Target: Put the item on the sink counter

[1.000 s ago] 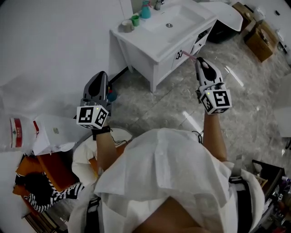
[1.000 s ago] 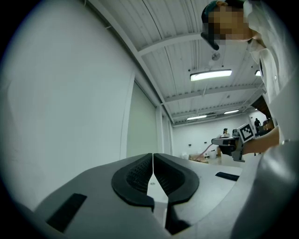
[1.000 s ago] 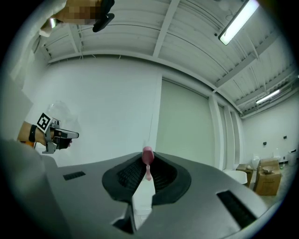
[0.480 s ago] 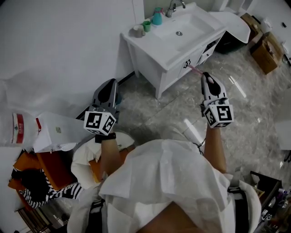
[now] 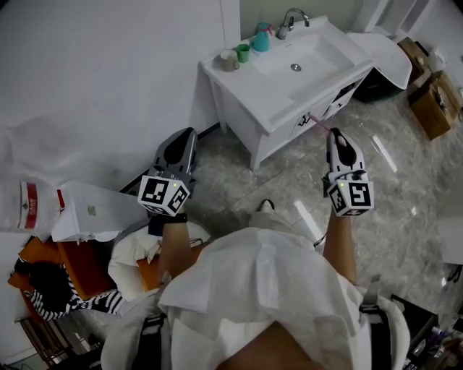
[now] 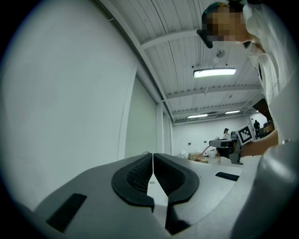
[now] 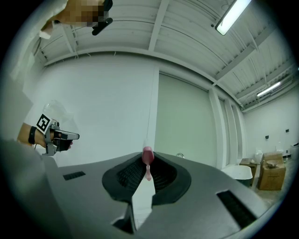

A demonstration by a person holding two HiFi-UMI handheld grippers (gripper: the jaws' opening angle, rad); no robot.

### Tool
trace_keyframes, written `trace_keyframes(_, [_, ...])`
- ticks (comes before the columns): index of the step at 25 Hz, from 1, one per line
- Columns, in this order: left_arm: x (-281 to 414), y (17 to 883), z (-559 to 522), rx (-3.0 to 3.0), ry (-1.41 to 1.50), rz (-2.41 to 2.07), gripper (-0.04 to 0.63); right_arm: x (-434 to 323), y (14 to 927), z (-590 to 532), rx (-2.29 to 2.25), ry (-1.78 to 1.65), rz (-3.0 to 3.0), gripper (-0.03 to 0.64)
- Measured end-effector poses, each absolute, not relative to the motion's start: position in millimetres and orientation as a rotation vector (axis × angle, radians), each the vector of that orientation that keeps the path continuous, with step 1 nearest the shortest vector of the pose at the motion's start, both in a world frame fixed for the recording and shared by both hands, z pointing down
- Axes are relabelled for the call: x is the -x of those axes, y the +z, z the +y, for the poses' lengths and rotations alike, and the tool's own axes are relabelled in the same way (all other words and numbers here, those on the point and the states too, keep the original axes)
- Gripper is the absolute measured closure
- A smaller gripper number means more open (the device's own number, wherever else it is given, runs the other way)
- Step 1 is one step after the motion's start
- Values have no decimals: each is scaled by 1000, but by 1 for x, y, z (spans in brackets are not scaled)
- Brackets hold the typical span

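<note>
Held up over a grey marbled floor, short of the white sink counter: both grippers, arms stretched forward. Clenched on a thin pink item: the right gripper, with the pink length poking out past the jaw tips toward the cabinet front, in mid-air and well apart from the counter top. Shown likewise in the right gripper view, pads pressed on the item and its rounded end standing just above them. Clenched as well, but on nothing: the left gripper, dark pads meeting tip to tip in the left gripper view. Lined up at the counter's far left corner: a beige cup, a green cup and a teal bottle, near a chrome tap over the basin. Off to the right on the floor: cardboard boxes.
</note>
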State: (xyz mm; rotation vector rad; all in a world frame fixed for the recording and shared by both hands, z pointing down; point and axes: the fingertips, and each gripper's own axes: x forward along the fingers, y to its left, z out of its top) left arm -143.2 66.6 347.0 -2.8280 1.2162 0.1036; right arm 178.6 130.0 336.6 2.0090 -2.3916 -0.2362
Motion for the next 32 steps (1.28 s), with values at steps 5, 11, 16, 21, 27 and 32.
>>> trace_keyframes(5, [106, 335, 19, 2806, 101, 1222, 575, -215, 331, 84, -2014, -228, -2426, 591])
trace_keyframes(11, [65, 326, -21, 2797, 89, 1225, 575, -248, 325, 39, -1979, -214, -2471, 591])
trace_keyframes(16, [44, 328, -42, 2798, 57, 1222, 575, -265, 325, 7, -1956, -211, -2495, 591])
trace_keyframes(21, [45, 333, -65, 2792, 42, 1253, 575, -264, 330, -24, -1930, -197, -2524, 591])
trace_keyframes(27, [50, 334, -110, 2786, 53, 1264, 575, -252, 333, -69, -1897, -188, -2541, 591])
trace_keyframes(32, [56, 332, -169, 2787, 64, 1248, 576, -243, 327, -126, -1906, -203, -2532, 591])
